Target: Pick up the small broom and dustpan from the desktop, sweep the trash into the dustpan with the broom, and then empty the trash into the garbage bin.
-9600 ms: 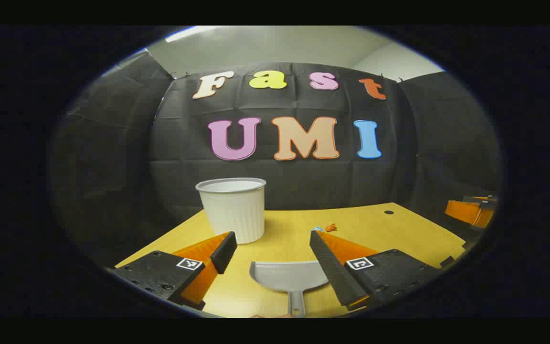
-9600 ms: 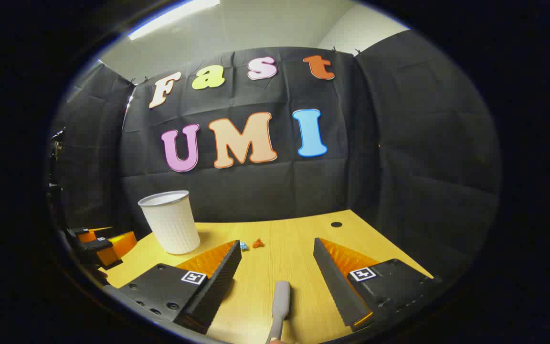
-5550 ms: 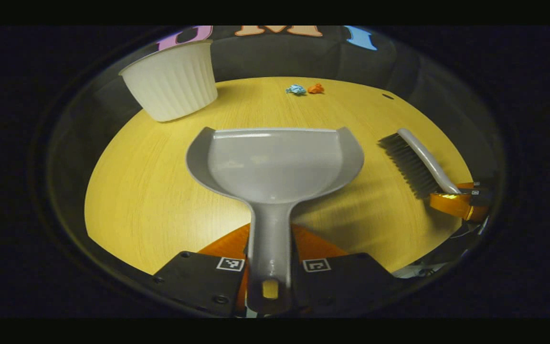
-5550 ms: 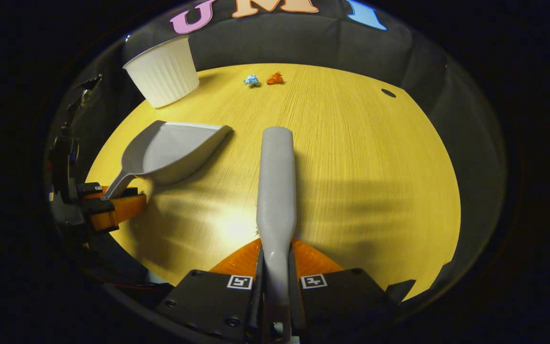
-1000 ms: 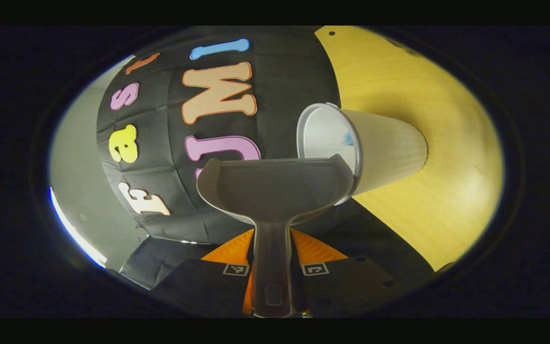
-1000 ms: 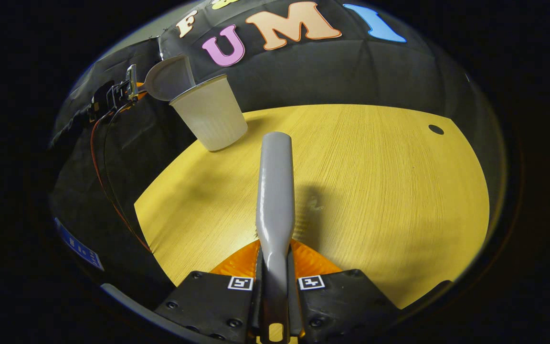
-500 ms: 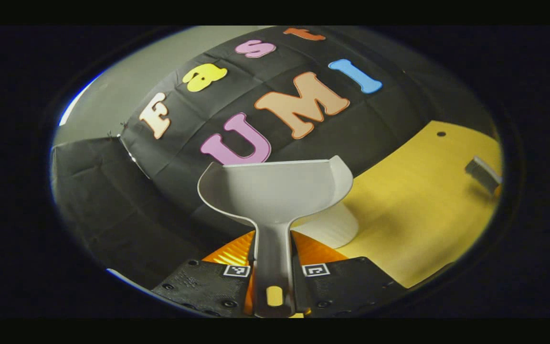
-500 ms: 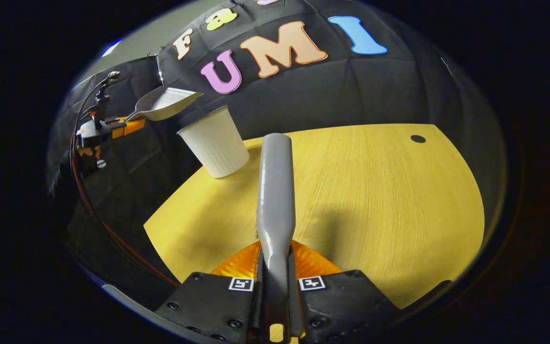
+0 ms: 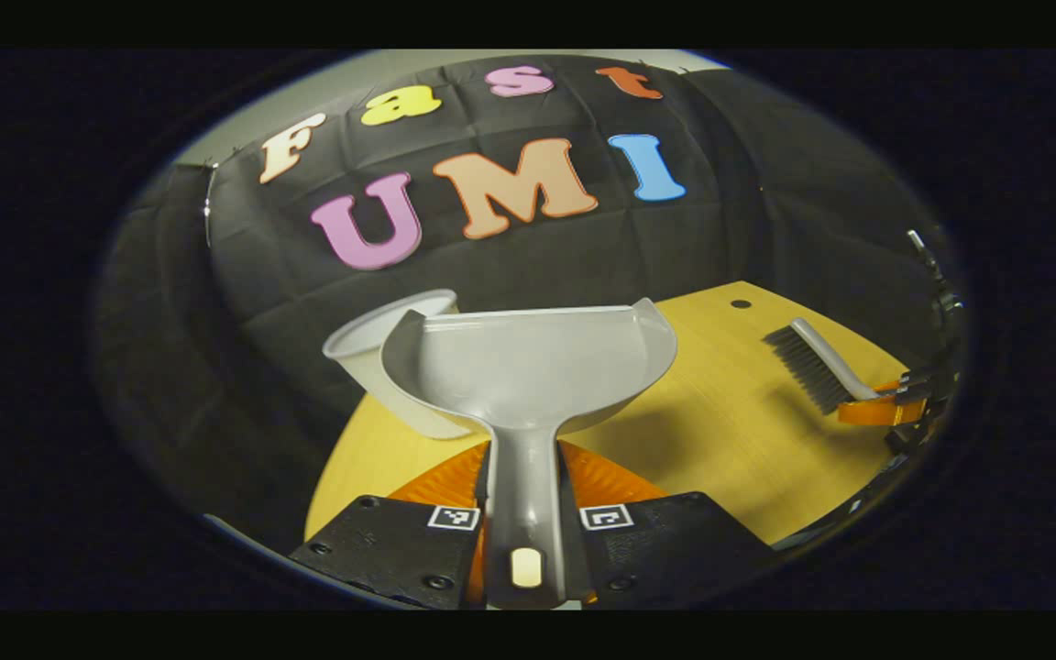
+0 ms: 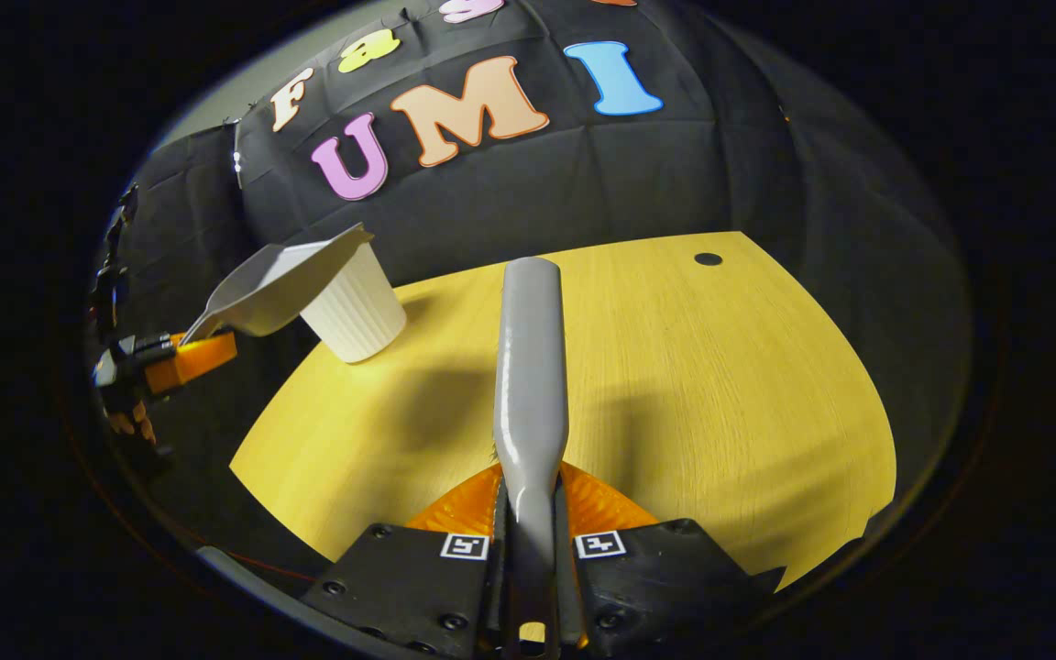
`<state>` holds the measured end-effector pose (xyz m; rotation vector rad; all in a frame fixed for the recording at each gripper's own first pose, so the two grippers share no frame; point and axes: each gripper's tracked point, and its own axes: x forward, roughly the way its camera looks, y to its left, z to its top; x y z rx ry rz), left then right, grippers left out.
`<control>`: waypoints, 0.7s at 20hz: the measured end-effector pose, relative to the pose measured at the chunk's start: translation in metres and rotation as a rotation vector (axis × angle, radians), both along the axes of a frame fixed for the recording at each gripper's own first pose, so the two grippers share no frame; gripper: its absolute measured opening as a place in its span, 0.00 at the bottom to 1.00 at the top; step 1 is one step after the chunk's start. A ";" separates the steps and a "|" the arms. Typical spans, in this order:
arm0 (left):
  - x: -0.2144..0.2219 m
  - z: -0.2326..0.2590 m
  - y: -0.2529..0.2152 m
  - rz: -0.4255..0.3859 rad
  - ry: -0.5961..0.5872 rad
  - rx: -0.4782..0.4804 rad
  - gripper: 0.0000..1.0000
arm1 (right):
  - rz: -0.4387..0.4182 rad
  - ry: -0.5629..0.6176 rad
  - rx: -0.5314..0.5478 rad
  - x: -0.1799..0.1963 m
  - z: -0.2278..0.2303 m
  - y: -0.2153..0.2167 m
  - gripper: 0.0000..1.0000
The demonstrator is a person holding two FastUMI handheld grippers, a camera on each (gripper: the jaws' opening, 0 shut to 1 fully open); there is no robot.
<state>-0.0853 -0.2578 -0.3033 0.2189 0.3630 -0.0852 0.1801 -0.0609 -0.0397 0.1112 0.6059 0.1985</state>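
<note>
My left gripper (image 9: 524, 500) is shut on the handle of the grey dustpan (image 9: 528, 371), which I hold level in the air with its pan bare. Behind its left corner stands the white ribbed garbage bin (image 9: 372, 344) on the yellow desktop (image 9: 730, 422). In the right gripper view, the right gripper (image 10: 528, 532) is shut on the grey broom (image 10: 528, 357), whose back runs forward over the desk. That view also has the dustpan (image 10: 276, 284) just left of the bin (image 10: 354, 307), held by the left gripper (image 10: 184, 356). The broom's bristles (image 9: 798, 367) show in the left gripper view, with the right gripper (image 9: 881, 403) behind them.
A small dark hole (image 10: 708, 259) lies in the desktop near its far right corner. A hand (image 10: 129, 422) holds the left gripper off the desk's left edge. Black cloth walls close in the back and sides.
The dustpan has swung back from tipped over the bin's mouth to level, and has dropped lower beside the bin. The broom has hardly moved in the right gripper.
</note>
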 end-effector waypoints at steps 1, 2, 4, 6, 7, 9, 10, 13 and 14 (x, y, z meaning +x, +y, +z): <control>-0.004 -0.019 -0.004 -0.001 0.026 -0.029 0.25 | -0.028 0.014 -0.011 -0.001 -0.007 0.002 0.19; -0.006 -0.036 -0.005 0.007 0.056 -0.043 0.25 | -0.049 0.033 -0.016 -0.002 -0.013 0.004 0.19; -0.008 -0.072 -0.001 0.019 0.106 -0.049 0.26 | -0.081 0.076 -0.049 0.001 -0.028 0.013 0.19; -0.012 -0.106 0.001 0.030 0.187 -0.064 0.26 | -0.096 0.124 -0.093 0.014 -0.036 0.025 0.19; -0.015 -0.123 0.000 0.040 0.223 -0.086 0.26 | -0.102 0.154 -0.115 0.020 -0.041 0.029 0.19; -0.025 -0.145 -0.003 0.052 0.282 -0.102 0.26 | -0.114 0.195 -0.149 0.028 -0.038 0.034 0.19; -0.026 -0.146 -0.002 0.055 0.295 -0.104 0.27 | -0.118 0.212 -0.163 0.026 -0.028 0.033 0.19; -0.026 -0.145 -0.001 0.060 0.314 -0.101 0.27 | -0.124 0.252 -0.215 0.027 -0.019 0.037 0.19; -0.026 -0.145 0.000 0.066 0.321 -0.098 0.27 | -0.124 0.270 -0.231 0.027 -0.016 0.038 0.19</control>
